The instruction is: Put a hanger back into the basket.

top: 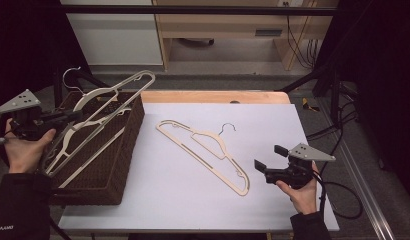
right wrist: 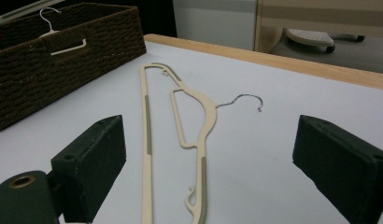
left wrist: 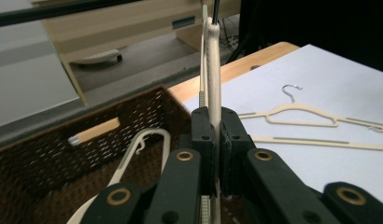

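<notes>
Small white lettering on the dark sleeve (top: 4, 227) cuff, too blurred to read, no other text legible

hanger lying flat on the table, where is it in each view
High view: the flat hanger lies mid-table, right of the woven basket.
Left gripper view: at right, beyond the shut jaws.
Right gripper view: centre, between the open jaws.
Shared landmark: the basket.

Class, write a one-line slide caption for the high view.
Left gripper lifts a cream hanger from the wicker basket; open right gripper waits beside another hanger.
</notes>
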Tool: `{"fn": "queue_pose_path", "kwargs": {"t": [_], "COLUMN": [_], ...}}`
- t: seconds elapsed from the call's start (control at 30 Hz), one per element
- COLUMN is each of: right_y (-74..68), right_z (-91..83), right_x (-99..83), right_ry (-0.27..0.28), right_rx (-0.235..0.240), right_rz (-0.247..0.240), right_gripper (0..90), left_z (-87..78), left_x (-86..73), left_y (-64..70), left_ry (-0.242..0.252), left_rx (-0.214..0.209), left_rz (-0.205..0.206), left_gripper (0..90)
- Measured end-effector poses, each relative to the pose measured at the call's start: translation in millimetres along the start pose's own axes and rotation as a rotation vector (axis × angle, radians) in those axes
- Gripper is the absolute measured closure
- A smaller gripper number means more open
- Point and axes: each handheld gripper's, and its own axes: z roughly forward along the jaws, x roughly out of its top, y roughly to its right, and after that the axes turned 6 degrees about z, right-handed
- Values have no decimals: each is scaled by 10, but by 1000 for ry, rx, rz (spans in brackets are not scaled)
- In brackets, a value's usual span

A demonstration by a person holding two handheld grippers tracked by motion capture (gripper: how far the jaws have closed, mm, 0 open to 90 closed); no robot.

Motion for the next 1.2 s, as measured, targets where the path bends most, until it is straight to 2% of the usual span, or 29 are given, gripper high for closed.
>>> {"fn": "queue_pose_path", "kwargs": {"t": [0.03, 0.13, 0.23, 0.53, 0.6, 0.77, 0.8, 0.83, 0.9, 0.97, 1.0, 1.1, 1.13, 1.2], "right_y": [0, 0, 5, 3, 2, -12, -15, -15, -24, -23, -15, -20, -20, -22], "right_z": [0, 17, 15, 21, 25, 36, 38, 38, 49, 49, 44, 44, 44, 45], "right_x": [0, -4, -7, -9, -9, -8, -7, -7, -7, -7, -7, -4, -3, 1], "right_ry": [0, -1, -6, -8, -7, -7, -10, -10, -7, -7, -11, -6, -6, -5], "right_rx": [0, 1, 2, -3, -2, 1, 1, 1, 1, 1, 4, 3, 3, 3], "right_rz": [0, 6, 2, 4, 5, -3, -2, -2, -1, -2, -5, 4, 4, 4], "right_gripper": [99, 99, 98, 98, 98, 97, 97, 97, 96, 96, 96, 96, 96, 96], "left_z": [0, 3, -6, -53, -58, -13, 40, 40, 136, 166, 209, 248, 292, 319], "left_x": [0, -115, -209, -445, -530, -644, -688, -688, -767, -795, -845, -890, -924, -932], "left_y": [0, -150, -230, -334, -345, -336, -317, -317, -289, -284, -279, -276, -269, -265], "left_ry": [0, -32, -39, -86, -107, -124, -145, -145, -184, -194, -211, -230, -255, -271], "left_rx": [0, 14, 16, 23, 22, 14, 12, 12, 5, 3, -3, -4, 5, 14], "left_rz": [0, -23, -40, -61, -71, -98, -105, -105, -129, -134, -157, -171, -178, -191], "left_gripper": [863, 863, 863, 863, 863, 863, 863, 863, 863, 862, 861, 857, 856, 852]}}
